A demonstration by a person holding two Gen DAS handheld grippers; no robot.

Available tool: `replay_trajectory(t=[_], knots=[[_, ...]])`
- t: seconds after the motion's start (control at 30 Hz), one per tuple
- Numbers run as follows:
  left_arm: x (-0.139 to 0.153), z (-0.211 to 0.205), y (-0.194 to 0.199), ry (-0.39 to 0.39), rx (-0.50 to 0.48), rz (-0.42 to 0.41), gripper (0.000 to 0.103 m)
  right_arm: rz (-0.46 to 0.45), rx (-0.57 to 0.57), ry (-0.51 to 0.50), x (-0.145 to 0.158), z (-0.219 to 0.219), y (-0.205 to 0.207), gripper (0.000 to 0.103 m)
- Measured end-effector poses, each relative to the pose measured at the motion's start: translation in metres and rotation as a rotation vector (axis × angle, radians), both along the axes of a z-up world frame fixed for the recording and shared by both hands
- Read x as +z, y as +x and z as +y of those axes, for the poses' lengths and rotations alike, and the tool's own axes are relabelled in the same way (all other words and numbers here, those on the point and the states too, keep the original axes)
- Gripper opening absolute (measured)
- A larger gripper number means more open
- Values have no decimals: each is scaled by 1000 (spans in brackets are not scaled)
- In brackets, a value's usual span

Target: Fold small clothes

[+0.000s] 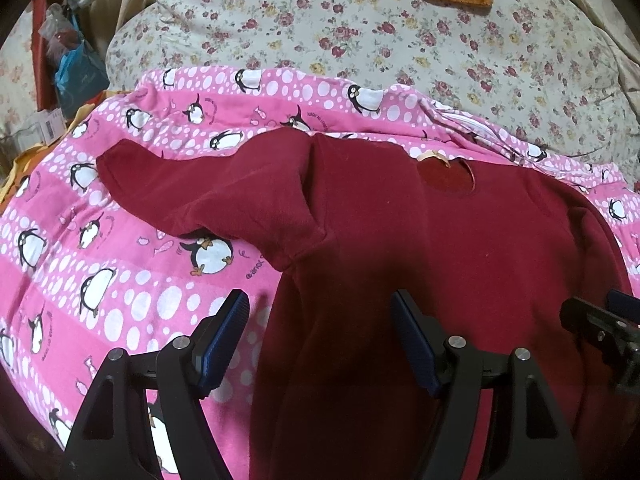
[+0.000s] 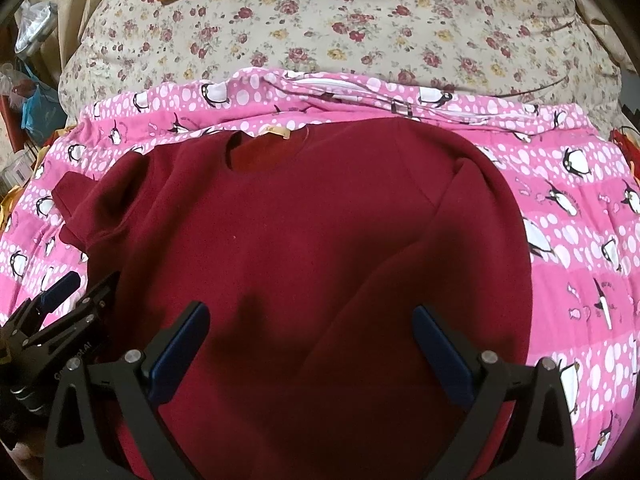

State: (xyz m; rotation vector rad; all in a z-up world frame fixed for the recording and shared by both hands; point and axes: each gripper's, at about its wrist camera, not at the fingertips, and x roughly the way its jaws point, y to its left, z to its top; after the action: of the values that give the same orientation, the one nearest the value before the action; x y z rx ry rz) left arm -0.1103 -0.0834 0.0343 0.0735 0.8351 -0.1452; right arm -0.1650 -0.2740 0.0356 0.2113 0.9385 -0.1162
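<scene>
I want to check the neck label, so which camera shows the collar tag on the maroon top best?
The right wrist view: the collar tag sits flat and fully visible above the maroon top neckline. In the left wrist view the tag appears curled and seen at an angle.

Maroon sweater (image 2: 320, 240), open right claw (image 2: 312, 344) above

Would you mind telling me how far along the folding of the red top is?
Done: the red top lies flat on the penguin blanket, right sleeve folded in. In hand: nothing; both hand-held grippers, left and right, are open. Left: the spread left sleeve and body.
</scene>
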Motion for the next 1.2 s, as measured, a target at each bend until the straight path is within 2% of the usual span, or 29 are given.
replay_trajectory(t=[0.77, 1.2], knots=[[8, -2, -10, -40, -15, -12, 54, -35, -36, -3, 7, -6, -11, 103], [8, 5, -4, -44, 18, -1, 54, -10, 10, -25, 3, 7, -4, 103]])
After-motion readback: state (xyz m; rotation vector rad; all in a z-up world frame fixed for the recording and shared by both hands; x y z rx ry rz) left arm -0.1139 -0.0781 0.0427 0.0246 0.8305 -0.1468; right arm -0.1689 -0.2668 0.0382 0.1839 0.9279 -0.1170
